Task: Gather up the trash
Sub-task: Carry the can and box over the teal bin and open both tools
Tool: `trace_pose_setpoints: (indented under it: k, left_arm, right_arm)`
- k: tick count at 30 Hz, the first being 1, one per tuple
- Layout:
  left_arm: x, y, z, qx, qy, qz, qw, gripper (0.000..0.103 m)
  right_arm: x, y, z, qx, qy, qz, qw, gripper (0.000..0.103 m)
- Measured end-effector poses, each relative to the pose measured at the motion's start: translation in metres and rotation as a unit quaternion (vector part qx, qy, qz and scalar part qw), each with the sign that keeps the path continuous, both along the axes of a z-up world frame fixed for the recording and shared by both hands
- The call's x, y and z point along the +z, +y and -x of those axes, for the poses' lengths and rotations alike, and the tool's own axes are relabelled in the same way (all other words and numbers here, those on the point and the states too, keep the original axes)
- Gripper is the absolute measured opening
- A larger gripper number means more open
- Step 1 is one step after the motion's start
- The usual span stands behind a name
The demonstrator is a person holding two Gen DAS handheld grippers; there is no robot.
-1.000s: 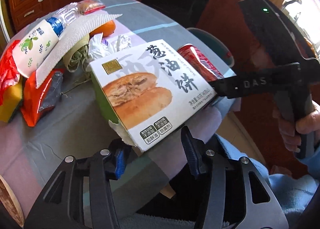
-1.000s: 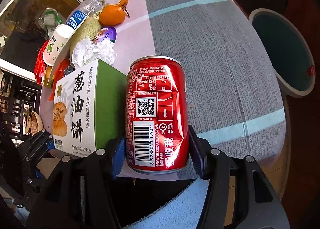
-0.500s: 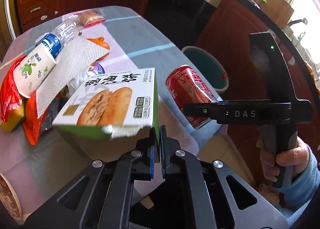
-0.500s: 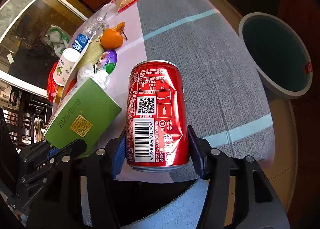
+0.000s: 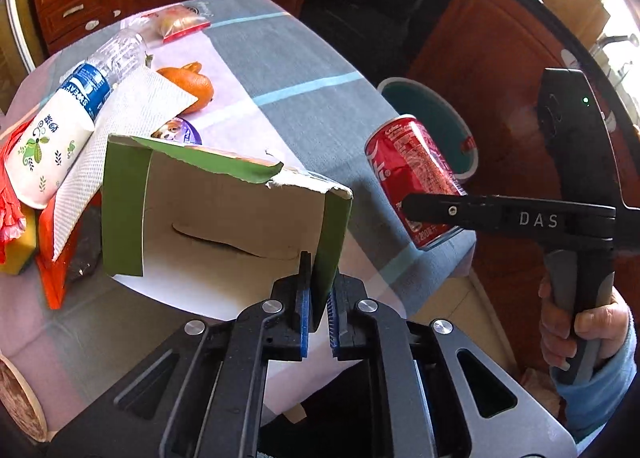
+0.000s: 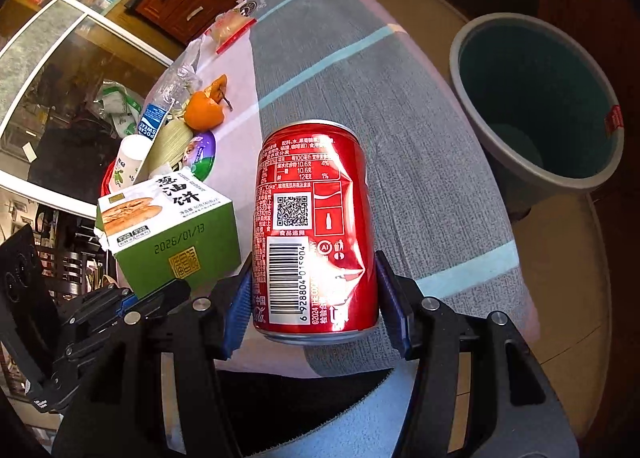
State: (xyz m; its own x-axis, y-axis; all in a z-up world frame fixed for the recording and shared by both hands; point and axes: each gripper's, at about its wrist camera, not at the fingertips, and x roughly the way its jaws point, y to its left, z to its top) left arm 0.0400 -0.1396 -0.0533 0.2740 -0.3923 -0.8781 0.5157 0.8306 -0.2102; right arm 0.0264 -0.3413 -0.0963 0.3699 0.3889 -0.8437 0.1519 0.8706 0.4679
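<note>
The right hand-held gripper (image 6: 316, 298) is clamping the upright red can (image 6: 316, 226); the left hand-held gripper (image 5: 318, 314), having just been closing, is pinching the green box (image 5: 224, 218) flap. Both are hanging over the desk's (image 6: 400, 130) near edge, and the teal bin (image 6: 536, 106) is standing farther right, nearer the can.

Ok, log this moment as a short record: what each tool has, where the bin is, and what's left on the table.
left tool: shut on a side flap of the green box, its open end facing this camera
right tool: shut on the red can, upright between the pads
bin: teal inside, on the floor past the table's edge, nothing seen in it
table: grey and pink cloth with pale blue stripes
left on the table: water bottle, paper cup, orange fruit, snack packet
</note>
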Motion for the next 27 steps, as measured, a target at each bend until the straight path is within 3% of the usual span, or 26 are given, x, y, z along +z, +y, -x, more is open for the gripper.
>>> trace_pose_setpoints:
  k: [3, 7, 17, 22, 27]
  left_arm:
    - [-0.004, -0.006, -0.004, 0.010, -0.005, -0.020, 0.9997, 0.013]
    - [-0.002, -0.006, -0.007, 0.027, -0.003, -0.020, 0.9994, 0.004]
    - [0.044, -0.023, -0.013, 0.000, -0.014, 0.033, 0.9994, 0.003]
    - [0.053, -0.064, -0.022, -0.044, -0.026, 0.020, 0.9985, 0.004]
    - [0.053, -0.124, -0.041, -0.097, -0.014, 0.036, 0.9946, 0.003]
  right_arm:
    - [-0.002, 0.004, -0.003, 0.003, 0.000, 0.002, 1.000, 0.053]
    - [0.002, 0.003, -0.004, 0.004, -0.010, 0.008, 1.000, 0.053]
    - [0.024, -0.036, -0.012, -0.025, -0.043, -0.013, 0.999, 0.053]
    - [0.041, -0.081, -0.013, -0.073, -0.065, -0.004, 0.995, 0.054]
    - [0.047, -0.134, -0.009, -0.126, -0.070, 0.012, 0.989, 0.053]
